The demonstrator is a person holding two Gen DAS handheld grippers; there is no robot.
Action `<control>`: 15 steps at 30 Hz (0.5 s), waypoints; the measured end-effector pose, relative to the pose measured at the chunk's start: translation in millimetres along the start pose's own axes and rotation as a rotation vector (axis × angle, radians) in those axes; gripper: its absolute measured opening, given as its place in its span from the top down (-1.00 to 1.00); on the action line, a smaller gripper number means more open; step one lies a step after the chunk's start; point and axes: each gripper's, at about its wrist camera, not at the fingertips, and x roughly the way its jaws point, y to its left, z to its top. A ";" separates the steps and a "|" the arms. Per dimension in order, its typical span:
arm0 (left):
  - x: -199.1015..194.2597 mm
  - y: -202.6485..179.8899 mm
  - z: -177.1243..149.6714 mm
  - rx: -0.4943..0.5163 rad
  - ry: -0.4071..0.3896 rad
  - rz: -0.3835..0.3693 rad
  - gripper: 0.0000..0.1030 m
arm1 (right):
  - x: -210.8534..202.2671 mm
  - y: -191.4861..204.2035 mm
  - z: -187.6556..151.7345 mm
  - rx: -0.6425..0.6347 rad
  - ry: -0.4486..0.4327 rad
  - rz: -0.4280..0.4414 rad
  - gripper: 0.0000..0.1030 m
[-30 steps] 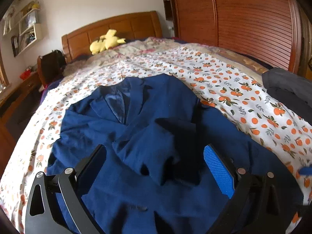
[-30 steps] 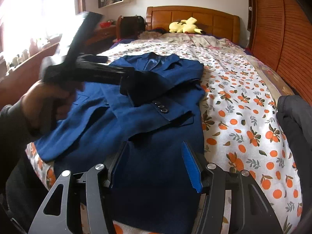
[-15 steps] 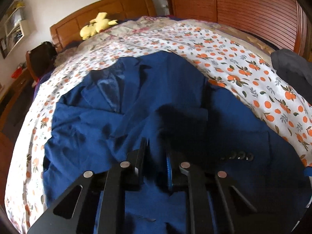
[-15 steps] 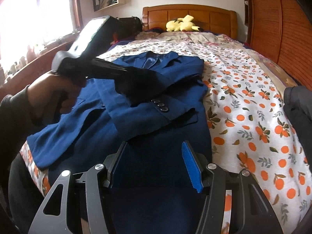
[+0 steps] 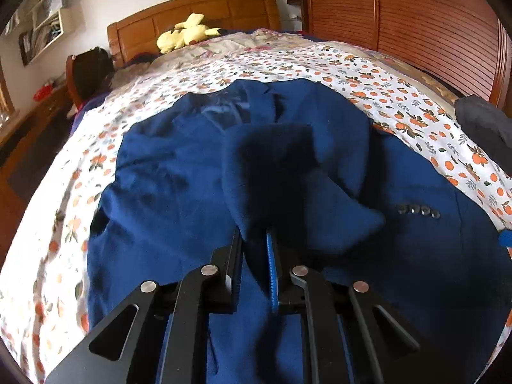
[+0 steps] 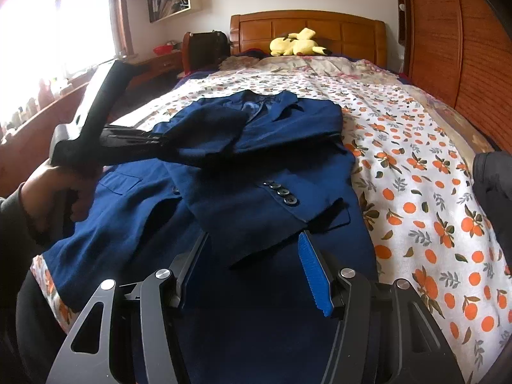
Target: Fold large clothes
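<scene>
Closing my left gripper (image 5: 254, 256) jaws on the blue jacket's (image 5: 179, 192) sleeve (image 5: 288, 176), I hold the right gripper (image 6: 252, 272) half-open, empty.

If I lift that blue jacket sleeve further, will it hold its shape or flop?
Probably flop: the sleeve already sags from the closing left gripper. The blue jacket looks thick, so likely weighty; expect drag. Its matte weave should not slip from the pads.

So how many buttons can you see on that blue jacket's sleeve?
4, in a short row near the cuff of the sleeve folded across the jacket. Folds may hide others.
</scene>
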 end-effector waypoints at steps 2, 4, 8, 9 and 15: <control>-4.5 3.9 -7.0 -0.007 -0.005 -0.012 0.71 | -0.6 3.3 1.3 -0.006 0.004 -0.011 -0.05; -9.3 5.6 -13.4 -0.011 -0.010 -0.020 0.67 | 0.0 4.9 3.2 -0.004 0.009 -0.019 -0.05; -18.7 4.3 -25.6 -0.007 -0.017 -0.025 0.66 | 1.6 9.2 8.1 -0.003 0.016 -0.024 -0.05; -20.2 4.0 -28.9 -0.004 -0.015 -0.027 0.66 | 2.8 10.0 9.5 -0.007 0.016 -0.027 -0.05; -31.4 5.4 -41.6 -0.003 -0.034 -0.011 0.65 | 11.6 10.1 14.0 -0.006 0.006 -0.017 -0.05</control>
